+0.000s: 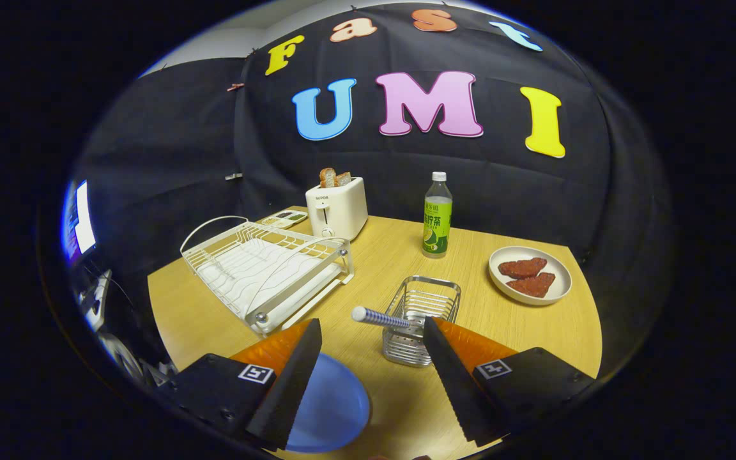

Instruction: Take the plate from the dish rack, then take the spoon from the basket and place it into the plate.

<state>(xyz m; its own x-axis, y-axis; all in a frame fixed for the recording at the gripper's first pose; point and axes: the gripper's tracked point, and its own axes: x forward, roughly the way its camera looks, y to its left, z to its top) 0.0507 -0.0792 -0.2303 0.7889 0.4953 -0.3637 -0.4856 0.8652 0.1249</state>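
Gripper (371,332) hung over wooden table (381,249), jaws spread wide, nothing held. Blue plate (333,409) lay flat on table by left finger, out of white dish rack (266,271). Spoon (381,317) leaned in wire basket (416,319), handle poking between fingers. Risk: off-centre pinch on slim handle could tip basket or drop spoon.

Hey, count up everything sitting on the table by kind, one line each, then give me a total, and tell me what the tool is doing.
Plates: 2 (blue plate, white plate)
Dish rack: 1
Wire basket: 1
Spoon: 1
Toaster: 1
Bottle: 1
Small tray: 1
Total: 8
The tool is open, fingers either side of the spoon handle, nothing gripped.
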